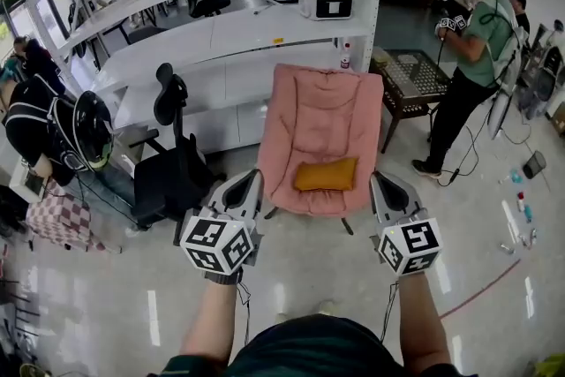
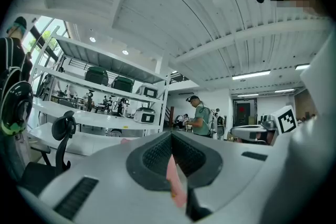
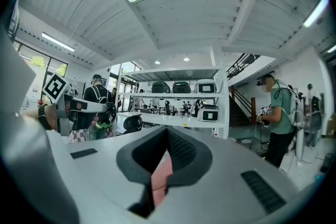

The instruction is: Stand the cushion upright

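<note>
Since neither tool has anything to carry yet, we find the left gripper (image 2: 171, 135) with its 2 jaws clenched tip to tip on nothing, and the right gripper (image 3: 167, 130) pressed together and empty in the same way. Through the slit under each pair of pads only a sliver of pink shows. Both point level and forward, side by side in front of the person, which reads to us as a ready stance and not a reach, as each is well apart from the target. That target, the mustard-yellow rectangular fabric cushion (image 1: 326, 175), lies flat on the seat of the pink padded lounge chair (image 1: 322, 106), its long side running across, near where the seat meets the tilted backrest. In the head view the 2 grippers frame the chair, 1 toward each end of the cushion, so we judge the task not begun and the approach to be the step in hand. At least 1 pair of jaws must open before it can pinch an edge. The backrest just behind offers a surface to lean the cushion on, though it looks soft and may slump forward. A black office chair (image 1: 172, 177) stands left of the pink one.
</note>
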Motion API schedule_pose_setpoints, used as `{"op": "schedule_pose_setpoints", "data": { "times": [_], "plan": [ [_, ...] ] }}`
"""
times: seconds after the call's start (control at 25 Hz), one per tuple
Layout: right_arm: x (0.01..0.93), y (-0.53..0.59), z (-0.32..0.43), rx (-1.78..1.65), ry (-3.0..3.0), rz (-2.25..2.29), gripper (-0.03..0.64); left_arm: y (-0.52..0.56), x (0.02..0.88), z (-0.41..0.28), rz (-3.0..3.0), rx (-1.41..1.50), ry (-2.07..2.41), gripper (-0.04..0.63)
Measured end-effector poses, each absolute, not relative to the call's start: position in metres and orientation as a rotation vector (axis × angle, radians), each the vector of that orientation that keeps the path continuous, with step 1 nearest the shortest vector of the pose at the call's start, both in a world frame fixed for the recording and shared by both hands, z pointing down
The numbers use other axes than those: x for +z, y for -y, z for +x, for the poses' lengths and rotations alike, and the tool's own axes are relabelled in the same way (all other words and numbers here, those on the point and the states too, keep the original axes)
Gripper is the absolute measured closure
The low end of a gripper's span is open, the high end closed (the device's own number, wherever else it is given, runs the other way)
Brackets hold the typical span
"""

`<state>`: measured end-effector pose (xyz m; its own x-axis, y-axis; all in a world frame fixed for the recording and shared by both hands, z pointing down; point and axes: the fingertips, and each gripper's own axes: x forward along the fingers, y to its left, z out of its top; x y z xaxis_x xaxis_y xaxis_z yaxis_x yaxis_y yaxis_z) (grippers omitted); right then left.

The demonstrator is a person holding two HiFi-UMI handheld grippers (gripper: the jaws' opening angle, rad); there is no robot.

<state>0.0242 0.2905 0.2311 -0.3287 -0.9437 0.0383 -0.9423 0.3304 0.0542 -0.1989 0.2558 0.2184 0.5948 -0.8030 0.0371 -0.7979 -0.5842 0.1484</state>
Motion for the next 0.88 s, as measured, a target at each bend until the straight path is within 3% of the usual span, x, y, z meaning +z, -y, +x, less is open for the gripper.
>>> {"op": "schedule_pose_setpoints", "data": {
  "times": [0.88],
  "plan": [
    [0.248, -0.288, 0.086, 0.013, 2.578, 1.766, 0.615, -0.254, 0.236, -0.131, 2.671, -0.019, 1.351, 0.589]
  ]
}}
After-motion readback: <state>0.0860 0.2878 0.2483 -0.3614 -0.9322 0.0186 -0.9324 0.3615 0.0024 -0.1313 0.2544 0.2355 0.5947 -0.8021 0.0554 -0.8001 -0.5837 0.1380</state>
